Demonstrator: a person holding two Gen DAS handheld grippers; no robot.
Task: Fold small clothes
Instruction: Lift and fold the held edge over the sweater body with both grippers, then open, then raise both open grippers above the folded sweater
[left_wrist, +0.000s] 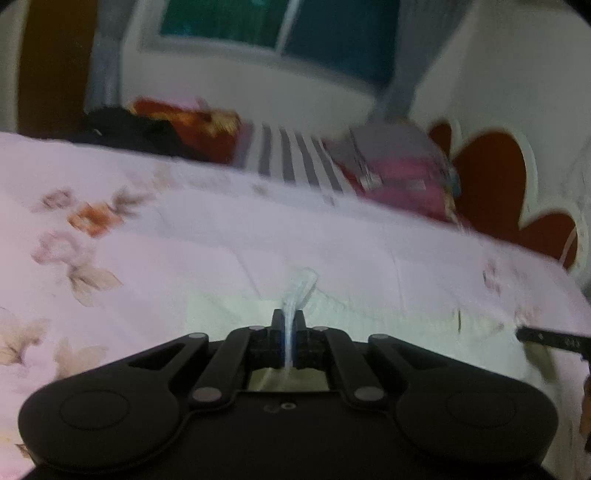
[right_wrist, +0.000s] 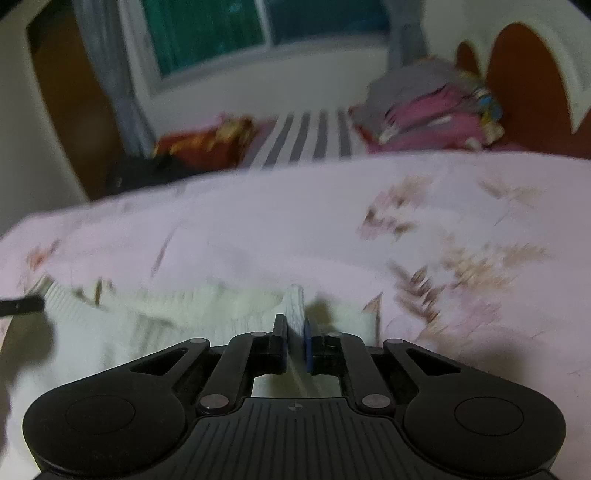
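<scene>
Both tools are clenched on cloth: my left tool pinches a thin ridge of the cream knit garment, and my right tool grips another bunched edge of the same garment, which lies spread on the pink floral bedcover just ahead of me. Each bite looks small, only a narrow tuft standing up between the jaws, so I judge the knit could slide out once I lift, dropping one corner and skewing the fold. I also cannot tell whether either pinch has caught the bedcover underneath; if it has, lifting would drag the cover along. The knit looks stretchy, so pulling my hands apart could distort the edge. The left tool's tip shows at the left edge of the right view, so my hands are near enough to collide during the fold.
</scene>
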